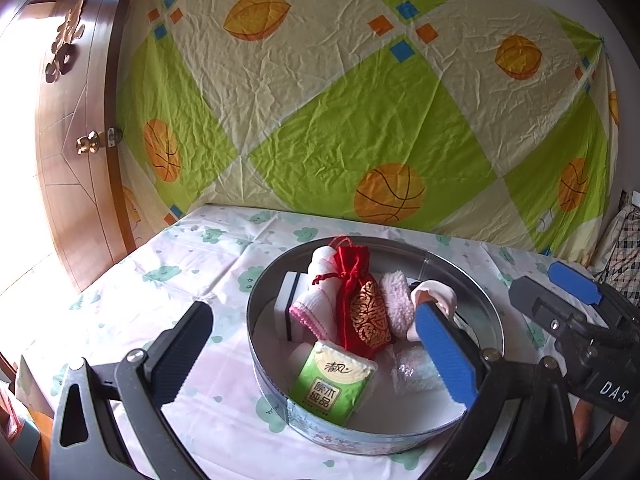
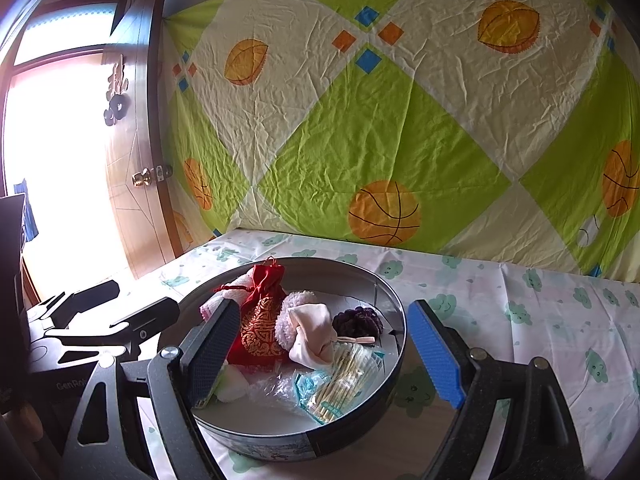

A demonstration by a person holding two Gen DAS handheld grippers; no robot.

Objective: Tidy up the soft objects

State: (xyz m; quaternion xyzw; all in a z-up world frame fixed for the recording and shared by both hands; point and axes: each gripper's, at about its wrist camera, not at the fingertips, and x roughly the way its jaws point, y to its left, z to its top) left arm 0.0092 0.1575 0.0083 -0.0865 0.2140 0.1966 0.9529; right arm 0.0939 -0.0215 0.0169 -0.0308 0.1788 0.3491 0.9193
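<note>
A round metal tin (image 1: pixel 260 280) (image 2: pixel 394 312) stands on the table. It holds a red and gold pouch (image 1: pixel 362 304) (image 2: pixel 262 328), a white sock with pink trim (image 1: pixel 316 300), a fluffy pink piece (image 1: pixel 396 300) (image 2: pixel 286 318), a cream cloth (image 2: pixel 312 336), a green tissue pack (image 1: pixel 332 380), a cotton swab bag (image 2: pixel 348 376) and a dark purple scrunchie (image 2: pixel 358 320). My left gripper (image 1: pixel 316 356) is open and empty, its jaws straddling the tin's near side. My right gripper (image 2: pixel 320 348) is open and empty over the tin.
The table wears a white cloth with green clouds (image 1: pixel 160 272) (image 2: pixel 540 312). A green and cream basketball sheet (image 1: pixel 360 100) hangs behind. A wooden door (image 1: pixel 80 140) stands at left. The right gripper's body (image 1: pixel 580 320) shows in the left wrist view.
</note>
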